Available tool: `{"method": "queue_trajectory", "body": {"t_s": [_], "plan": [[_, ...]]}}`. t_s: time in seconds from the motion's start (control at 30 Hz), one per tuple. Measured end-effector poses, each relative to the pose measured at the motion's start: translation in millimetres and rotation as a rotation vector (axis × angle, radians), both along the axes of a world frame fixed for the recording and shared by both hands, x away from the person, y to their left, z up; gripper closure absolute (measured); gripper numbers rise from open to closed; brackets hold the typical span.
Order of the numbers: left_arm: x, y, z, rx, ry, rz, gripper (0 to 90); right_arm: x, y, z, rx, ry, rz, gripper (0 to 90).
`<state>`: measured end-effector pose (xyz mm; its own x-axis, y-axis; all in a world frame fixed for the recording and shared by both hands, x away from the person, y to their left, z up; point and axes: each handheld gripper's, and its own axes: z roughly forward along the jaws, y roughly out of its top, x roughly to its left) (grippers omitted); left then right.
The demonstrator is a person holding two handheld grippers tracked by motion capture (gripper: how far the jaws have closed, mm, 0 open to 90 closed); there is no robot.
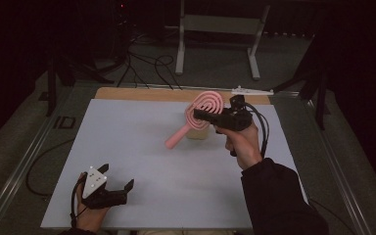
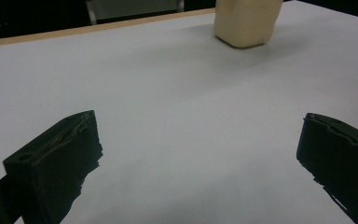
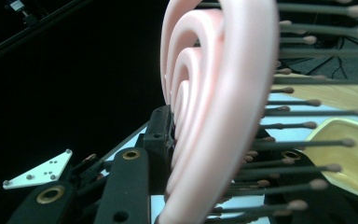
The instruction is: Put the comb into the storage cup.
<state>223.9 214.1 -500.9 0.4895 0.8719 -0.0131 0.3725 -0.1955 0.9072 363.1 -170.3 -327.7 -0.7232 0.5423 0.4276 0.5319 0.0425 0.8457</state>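
Note:
A pink hairbrush (image 1: 206, 104) with a looped oval head and dark bristles hangs tilted over the far middle of the table, its handle pointing down toward the near left. My right gripper (image 1: 199, 115) is shut on the brush's head (image 3: 214, 107), whose bristles stick out to the right in the right gripper view. Just under the brush stands a beige cup (image 1: 197, 132), which appears again as the beige cup (image 2: 247, 21) and the beige cup (image 3: 349, 158). My left gripper (image 1: 117, 176) rests at the near left corner, open (image 2: 200, 140), with bare table between its jaws.
The white table top (image 1: 142, 161) has a wooden strip (image 1: 142, 94) along its far edge, where a small white part (image 1: 252, 91) lies at the right. Beyond it, a metal stand (image 1: 218, 29) and cables (image 1: 147, 66) sit on the floor.

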Motion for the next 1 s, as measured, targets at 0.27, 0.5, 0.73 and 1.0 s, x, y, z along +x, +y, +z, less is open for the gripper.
{"method": "queue_trajectory", "body": {"t_s": [0.27, 0.5, 0.73, 1.0], "plan": [[-0.3, -0.4, 0.0, 0.000, -0.002, 0.001, 0.0, 7.1, -4.2, 7.7, -0.012, -0.005, -0.020, 63.4], [-0.5, -1.4, -0.1, 0.001, -0.003, -0.004, 0.0, 11.9, -7.0, 14.9, -0.026, -0.011, -0.039, 63.4], [-0.5, -1.7, -0.2, 0.000, -0.004, -0.005, 0.0, 20.0, -8.0, 21.8, -0.037, -0.016, -0.061, 63.4], [-1.0, -1.5, 0.2, -0.005, -0.008, -0.005, 0.0, 30.0, -7.9, 23.7, -0.056, -0.014, -0.087, 63.4]]}}
